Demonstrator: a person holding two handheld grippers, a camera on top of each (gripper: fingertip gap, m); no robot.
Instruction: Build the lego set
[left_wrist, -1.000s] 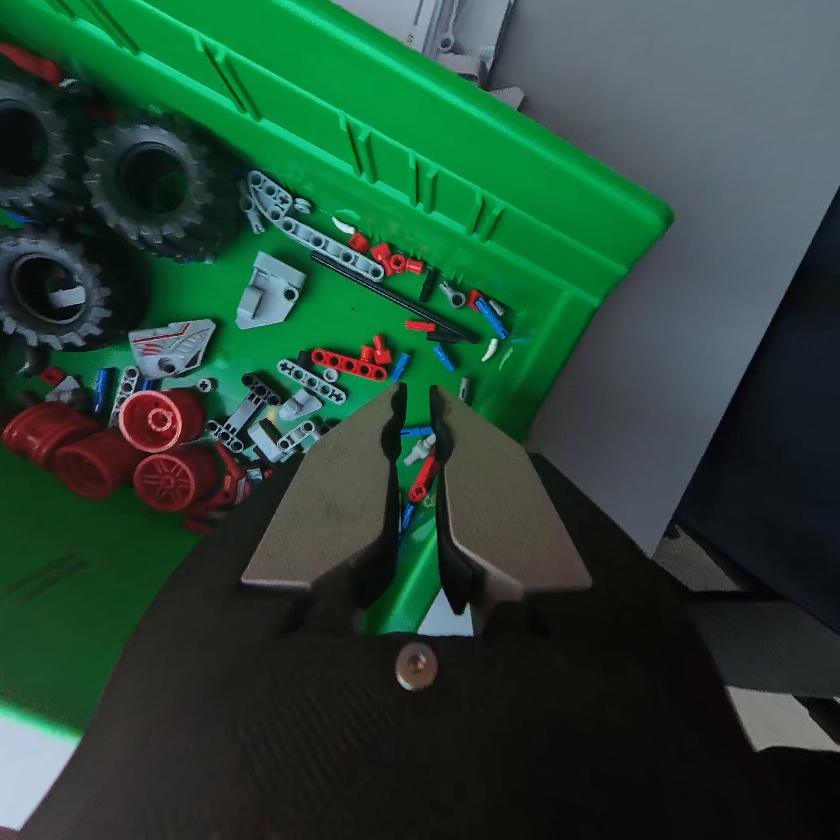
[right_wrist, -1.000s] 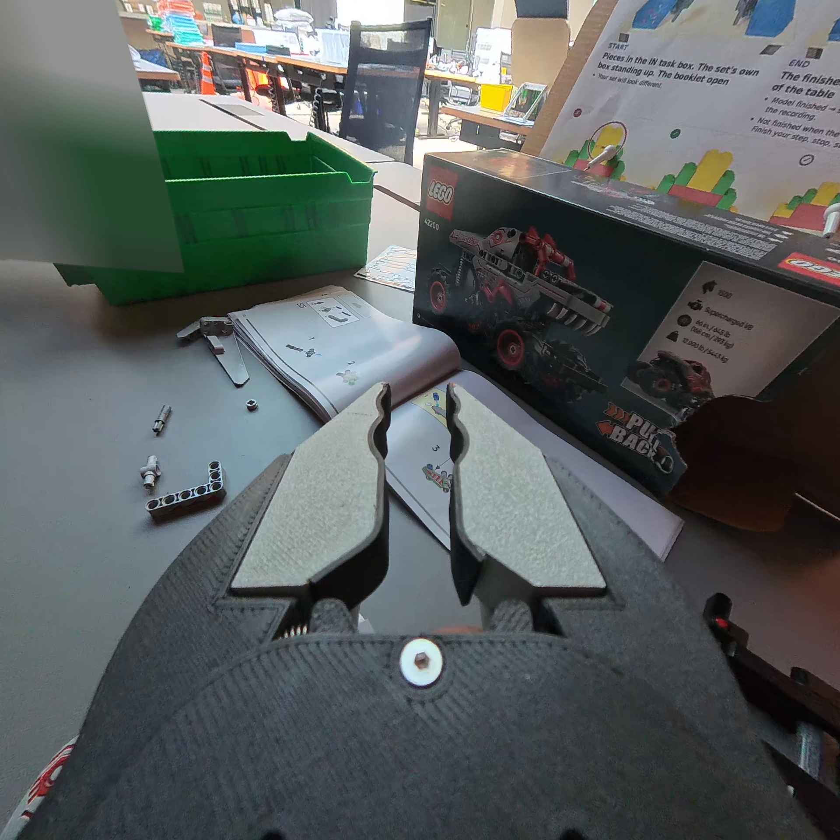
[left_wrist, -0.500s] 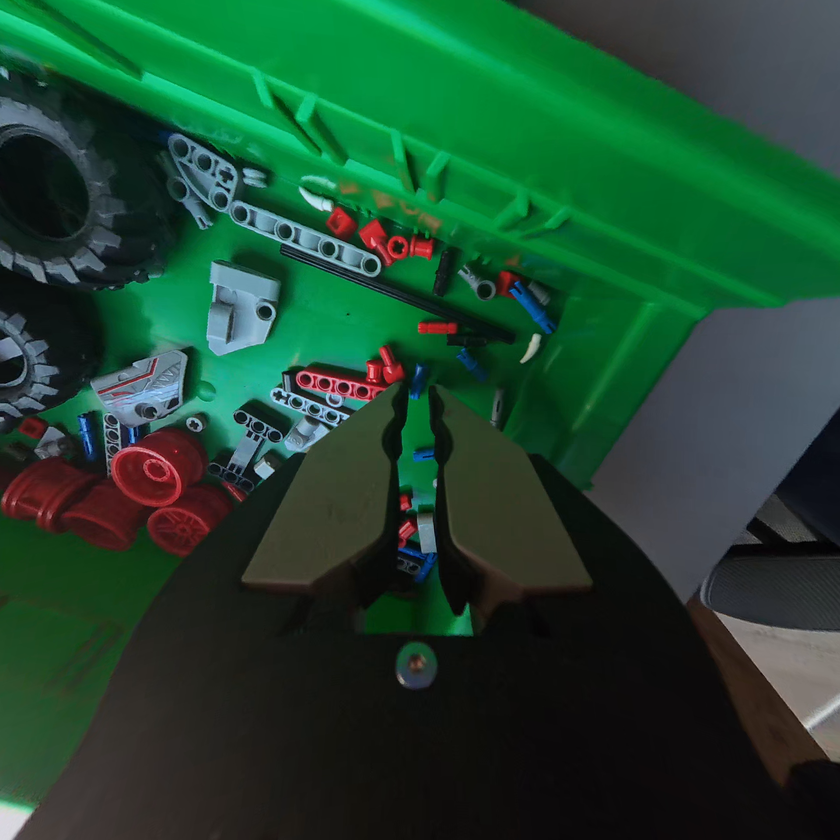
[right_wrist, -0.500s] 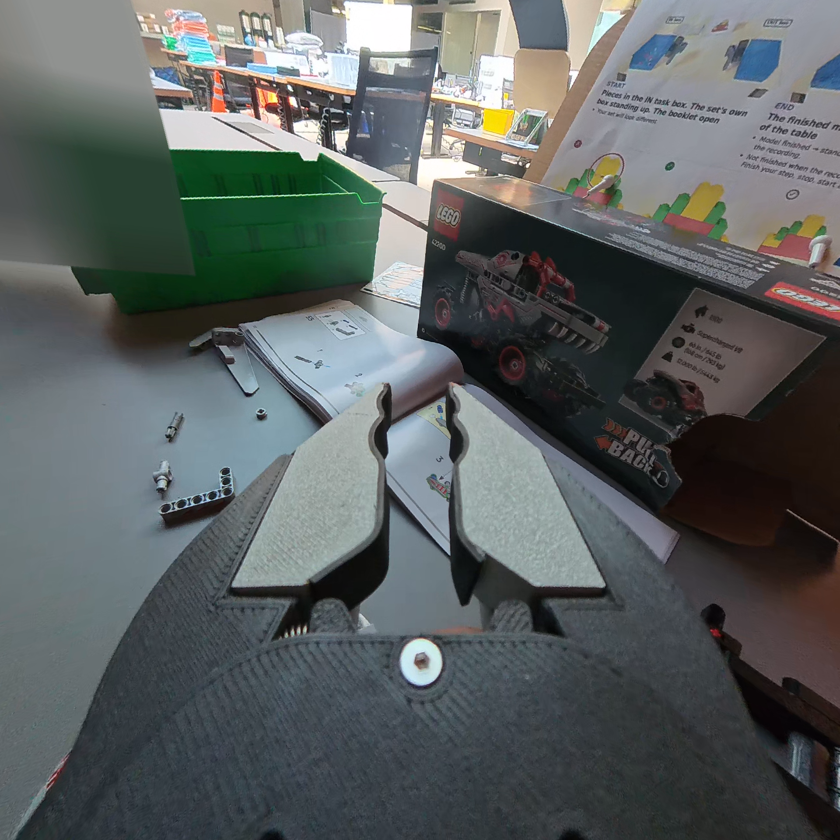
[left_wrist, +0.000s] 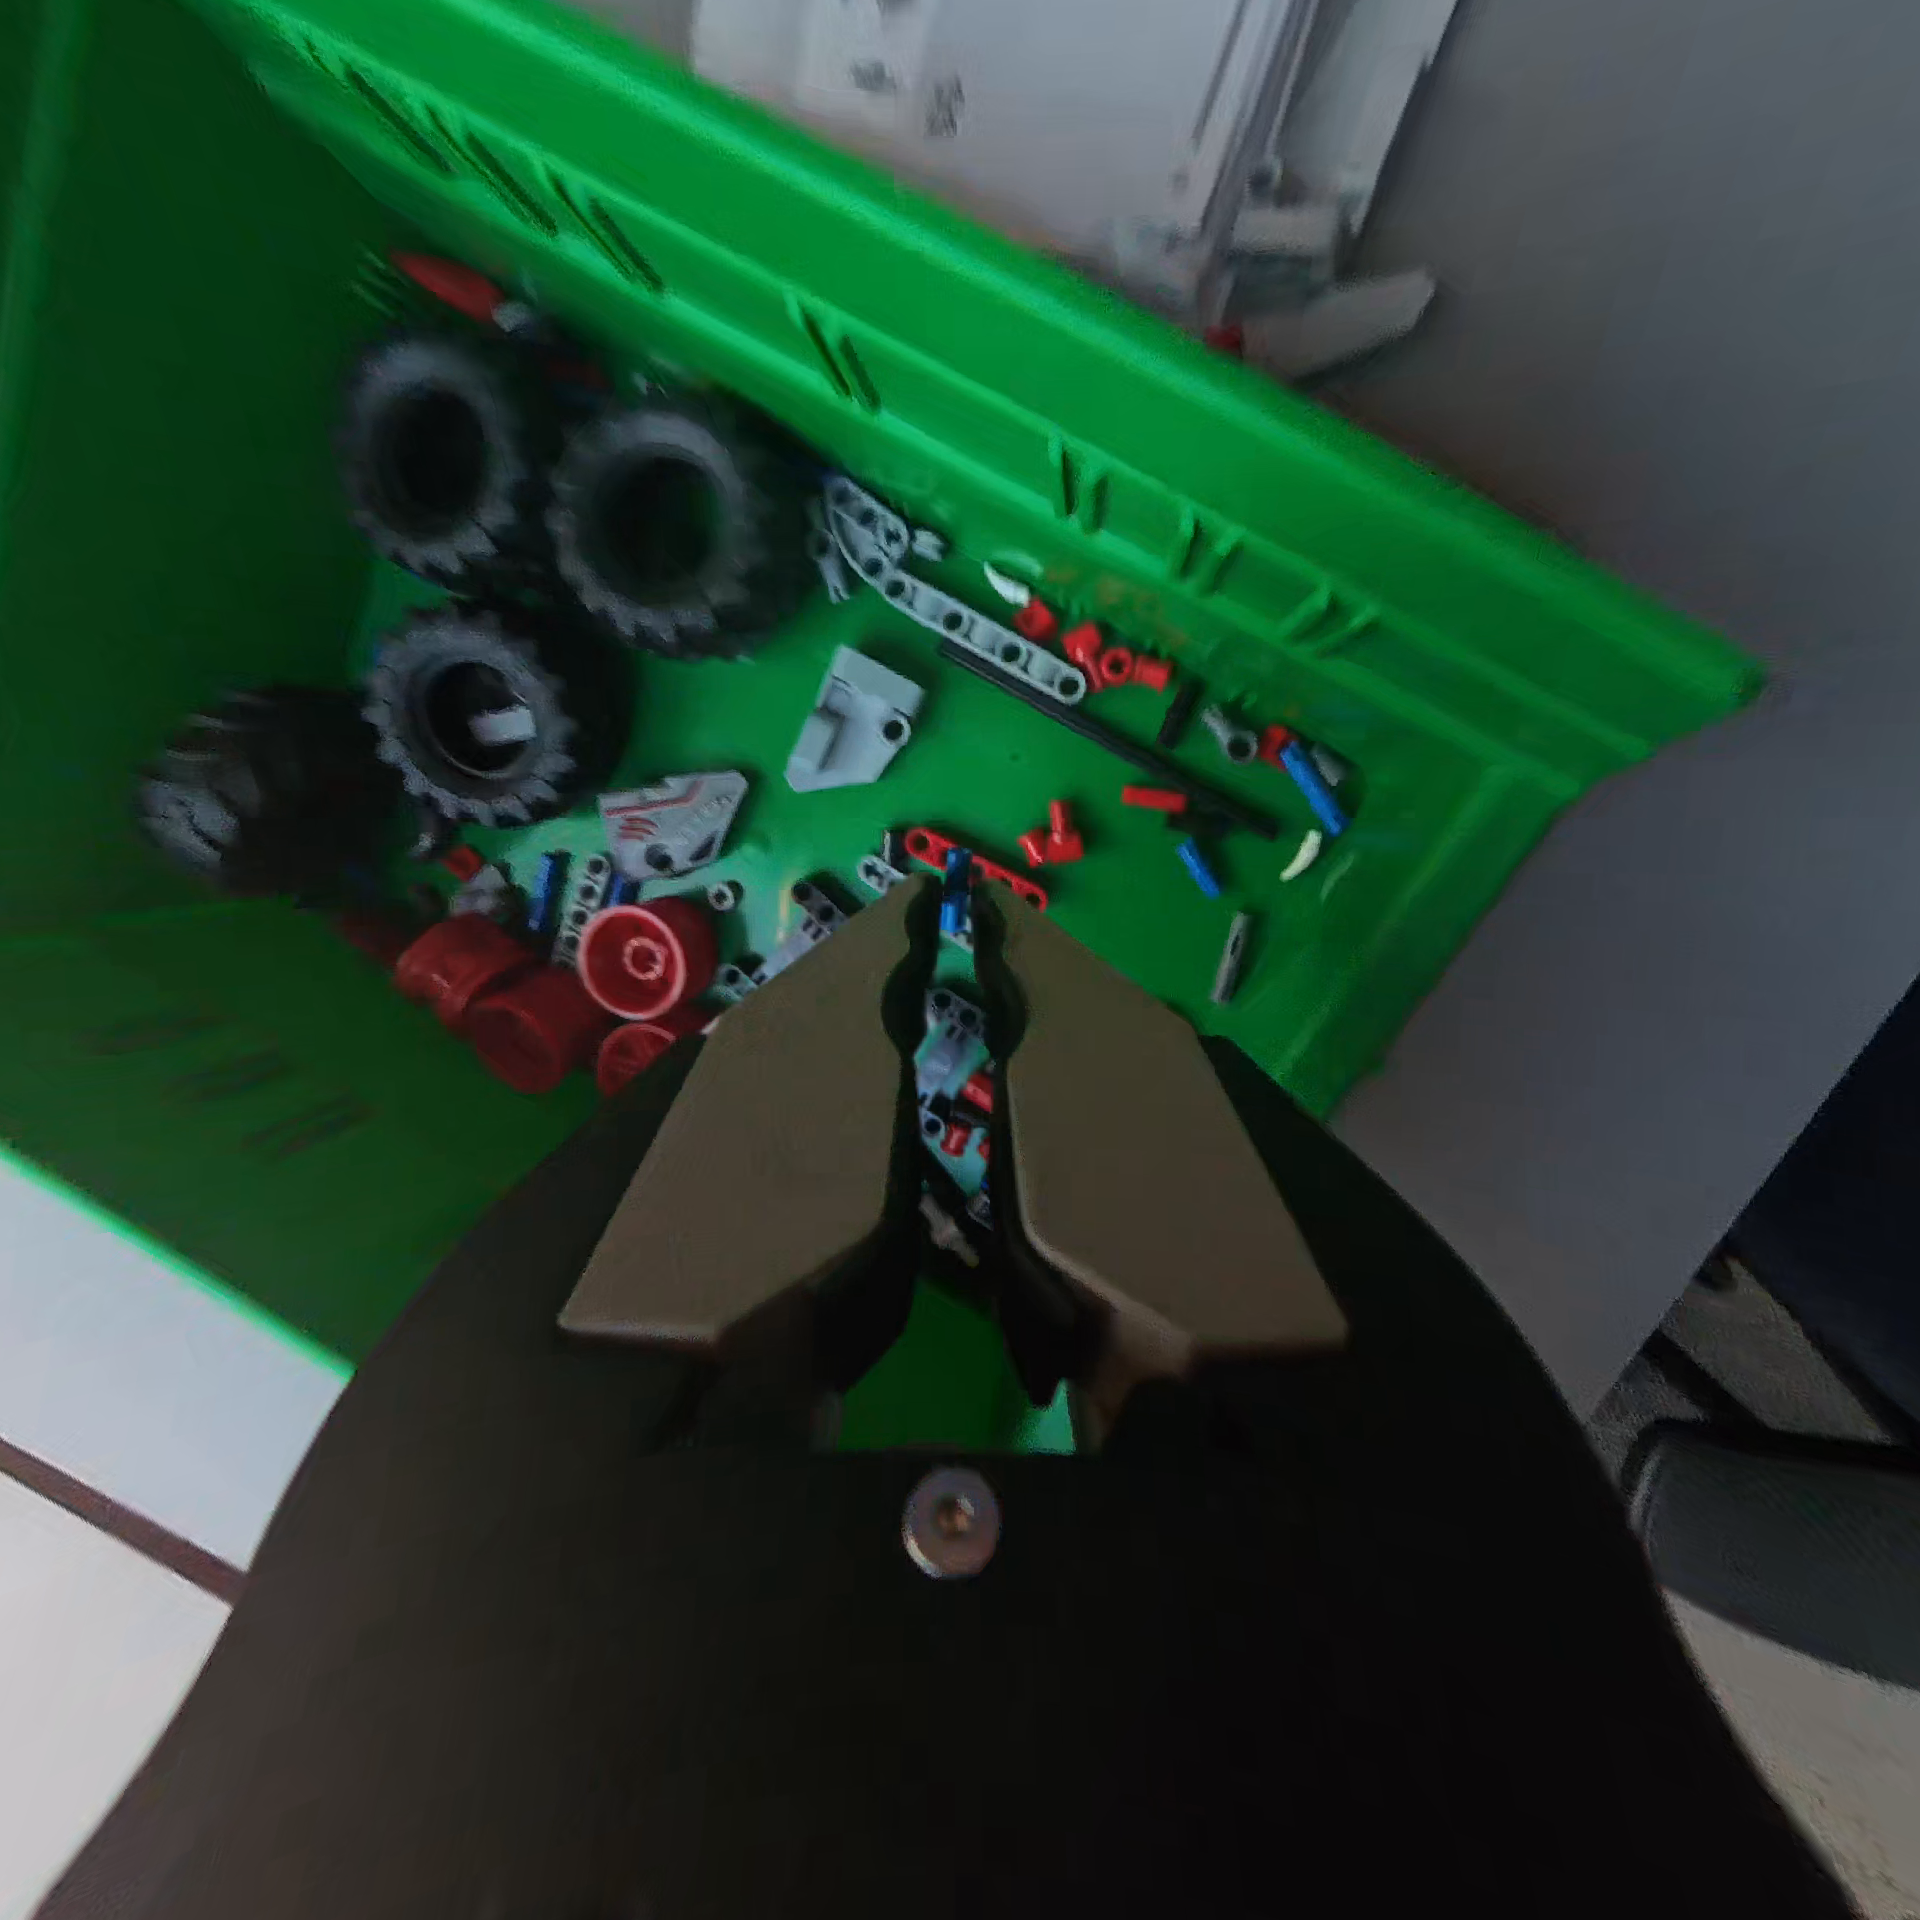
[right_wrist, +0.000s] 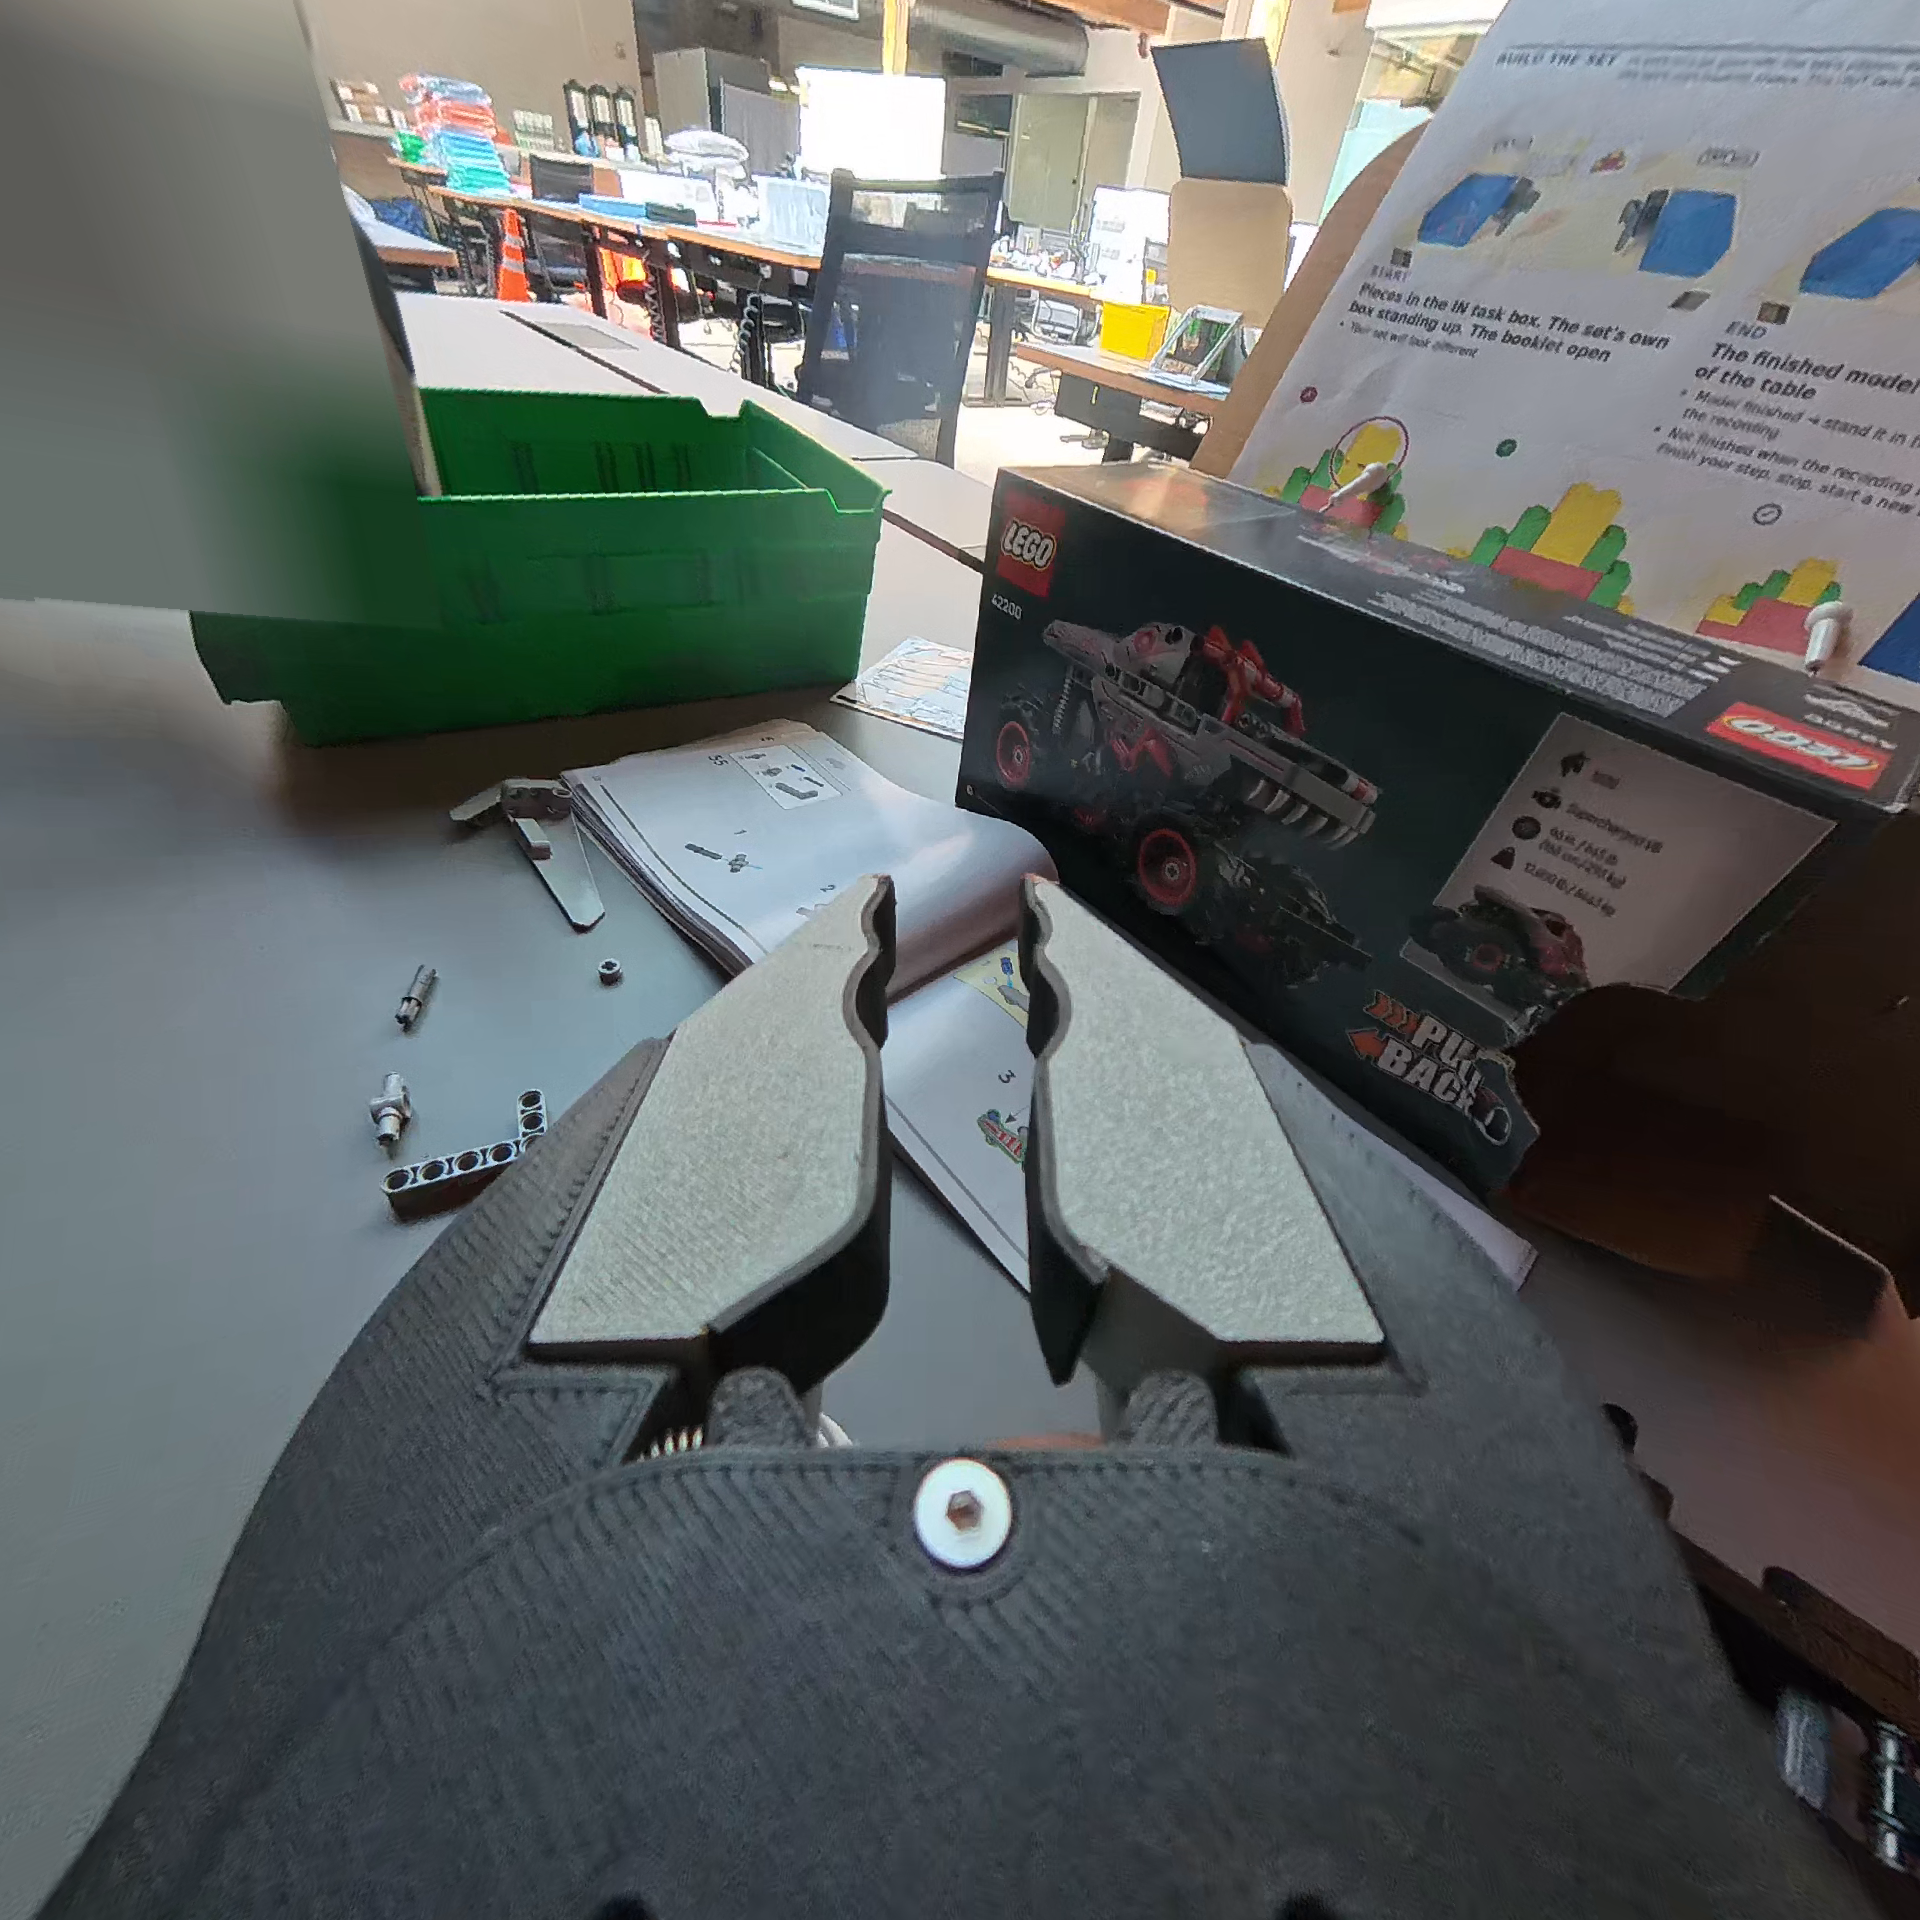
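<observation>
The big green bin (left_wrist: 1143, 447) sits on the bench (right_wrist: 156, 935) and holds the loose lego pieces: four black tires (left_wrist: 665, 520) at its far side, red wheel hubs (left_wrist: 644, 956) nearer, and many tiny pins. The left hand-held gripper (left_wrist: 951, 899) hangs over the bin, pinched tight on a small blue pin (left_wrist: 954, 891), so I think the step is fetching a part. Next it should carry the pin out of the bin to the open booklet (right_wrist: 790, 821) beside it, where the right hand-held gripper (right_wrist: 956, 909) waits with its fingers apart, holding nothing.
</observation>
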